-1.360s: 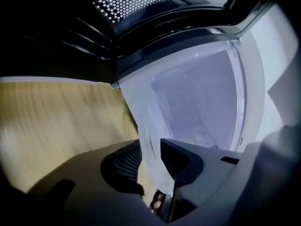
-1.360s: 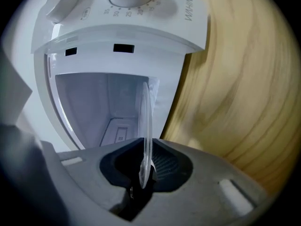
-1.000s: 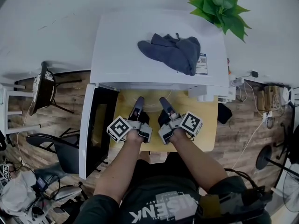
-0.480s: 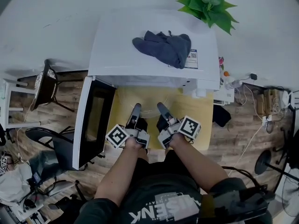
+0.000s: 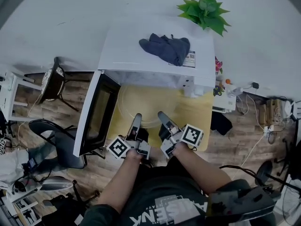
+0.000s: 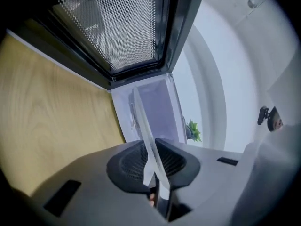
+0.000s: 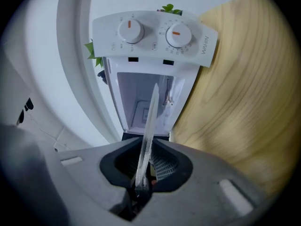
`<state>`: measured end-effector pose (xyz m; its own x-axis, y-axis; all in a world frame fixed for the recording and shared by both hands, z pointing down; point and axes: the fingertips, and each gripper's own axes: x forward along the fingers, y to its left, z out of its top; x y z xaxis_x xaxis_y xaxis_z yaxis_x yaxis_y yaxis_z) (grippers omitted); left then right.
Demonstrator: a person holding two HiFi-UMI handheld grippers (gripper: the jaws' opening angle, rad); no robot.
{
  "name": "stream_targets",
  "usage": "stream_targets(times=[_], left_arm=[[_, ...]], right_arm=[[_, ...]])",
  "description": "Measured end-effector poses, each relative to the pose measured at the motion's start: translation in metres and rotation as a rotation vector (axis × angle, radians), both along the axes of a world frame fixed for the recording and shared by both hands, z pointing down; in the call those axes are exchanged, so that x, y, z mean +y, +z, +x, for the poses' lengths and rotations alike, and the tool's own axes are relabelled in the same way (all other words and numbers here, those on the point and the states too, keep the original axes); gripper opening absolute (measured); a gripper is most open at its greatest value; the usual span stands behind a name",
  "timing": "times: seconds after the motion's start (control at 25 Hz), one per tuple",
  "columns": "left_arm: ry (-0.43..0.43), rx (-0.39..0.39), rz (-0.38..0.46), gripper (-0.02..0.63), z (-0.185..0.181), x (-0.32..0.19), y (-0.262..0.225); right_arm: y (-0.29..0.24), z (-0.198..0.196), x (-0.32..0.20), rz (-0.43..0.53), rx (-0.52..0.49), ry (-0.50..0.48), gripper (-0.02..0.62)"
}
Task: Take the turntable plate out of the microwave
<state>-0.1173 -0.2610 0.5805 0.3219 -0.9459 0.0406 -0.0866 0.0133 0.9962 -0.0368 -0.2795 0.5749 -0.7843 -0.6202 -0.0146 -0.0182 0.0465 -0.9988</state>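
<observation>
Now the person is holding the turntable plate (image 5: 141,105) outside the microwave (image 5: 127,51), in front of the open cavity and above the left half of the desk (image 5: 193,114), between the oven front and the near edge of the desk. The left gripper (image 5: 137,117) and the right gripper (image 5: 162,115) are each gripping its near rim, side by side. Their jaws are clamped on the glass, not closed fully together.

I am judging the plate to be stiff, rather heavy for its thinness, smooth and breakable. Held by one side only, it is probably wanting to tip away. So the rim is the only sensible place to hold, with the pads well onto the glass and the plate kept level.

From above, the clear glass is showing only as a faint circle, and the grip itself is hiding under the grippers. The left gripper view is showing the plate edge-on between the ribbed pads (image 6: 127,166). The right gripper view is showing the same, plus the empty cavity (image 7: 141,105) and two dials (image 7: 130,30). Only the head view is giving the open door (image 5: 96,112), the grey cloth (image 5: 165,48) and the plant (image 5: 204,11).
</observation>
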Motion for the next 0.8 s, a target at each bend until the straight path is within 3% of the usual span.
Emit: stream_targets(times=[0.32, 0.8], left_arm=[[0.118, -0.052, 0.055, 0.054, -0.017, 0.065, -0.021], [0.273, -0.075, 0.133, 0.055, -0.018, 0.148, -0.061]], right_arm=[[-0.041, -0.017, 0.066, 0.084, -0.035, 0.05, 0.052], [-0.095, -0.014, 0.157, 0.209, 0.031, 0.146, 0.052]])
